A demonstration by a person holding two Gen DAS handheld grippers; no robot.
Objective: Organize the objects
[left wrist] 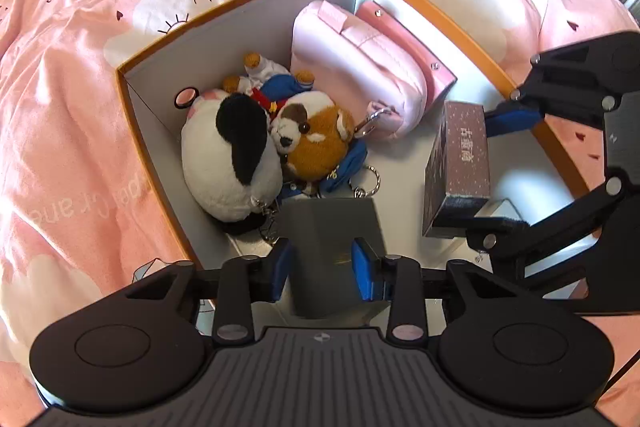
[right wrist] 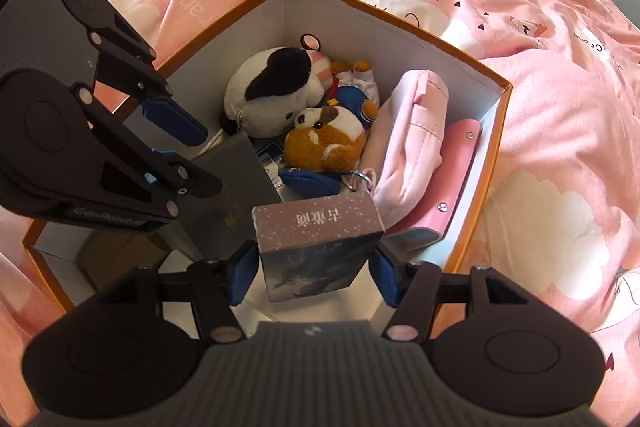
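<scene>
My right tongs (right wrist: 312,277) grip the brown speckled box (right wrist: 316,243) upright inside the orange storage box (left wrist: 132,67); my left tongs (left wrist: 322,267) clasp a grey box (left wrist: 332,251) beside it (plush toys (left wrist: 232,155) behind).

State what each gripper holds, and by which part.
Left gripper: grey box, fingers beside its sides, contact unclear. Right gripper: speckled brown box, by its sides.
</scene>
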